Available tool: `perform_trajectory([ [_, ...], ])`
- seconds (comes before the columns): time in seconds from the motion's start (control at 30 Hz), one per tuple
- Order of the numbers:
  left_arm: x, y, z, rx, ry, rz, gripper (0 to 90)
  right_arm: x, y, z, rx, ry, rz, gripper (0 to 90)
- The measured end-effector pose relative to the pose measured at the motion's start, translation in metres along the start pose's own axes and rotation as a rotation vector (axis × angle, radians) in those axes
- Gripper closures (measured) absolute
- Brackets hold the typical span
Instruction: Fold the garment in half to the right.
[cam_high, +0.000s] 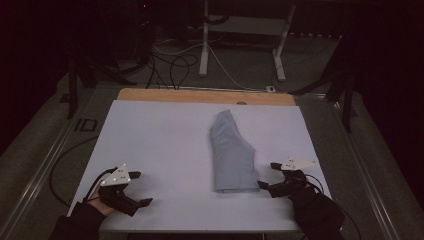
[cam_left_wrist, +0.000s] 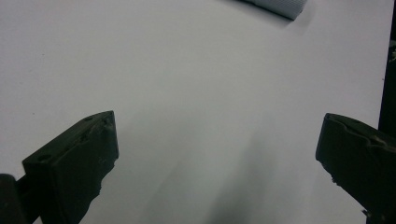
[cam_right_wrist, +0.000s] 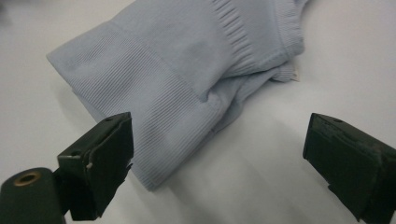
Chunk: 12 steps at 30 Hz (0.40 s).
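Both claws released: left claw (cam_high: 141, 189), right claw (cam_high: 267, 175) beside folded garment (cam_high: 231, 155), type unclear.

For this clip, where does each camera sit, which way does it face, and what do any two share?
High view: above the person's side, facing forward and down on the table; both gloved hands, left claw and right claw show.
Left gripper view: rides the left claw, facing bare tabletop between its open jaws.
Right gripper view: rides the right claw, open jaws toward the garment.
Shared: all three views show the pale blue folded garment; in the left gripper view, just a corner at the top edge.
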<state>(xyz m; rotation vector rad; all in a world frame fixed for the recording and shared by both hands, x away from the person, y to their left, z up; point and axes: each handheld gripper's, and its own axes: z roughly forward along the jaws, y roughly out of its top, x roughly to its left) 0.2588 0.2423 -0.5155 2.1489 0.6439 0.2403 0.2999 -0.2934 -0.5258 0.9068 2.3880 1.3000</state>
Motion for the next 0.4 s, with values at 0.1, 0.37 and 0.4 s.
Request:
perform_trajectory([
  [0.1, -0.0006, -0.0005, -0.0001, -0.004, 0.000, 0.000, 0.3, -0.0004, -0.0006, -0.0011, 0.005, -0.009, 0.006, 8.8],
  [0.37, -0.0009, 0.0000, -0.0012, -0.013, 0.003, 0.002, 0.3, -0.0016, -0.0016, 0.0008, 0.008, -0.016, 0.012, 8.8],
  [0.4, -0.0009, 0.0000, -0.0012, -0.013, 0.003, 0.002, 0.3, -0.0012, -0.0016, 0.0007, 0.006, -0.017, 0.009, 8.8],
])
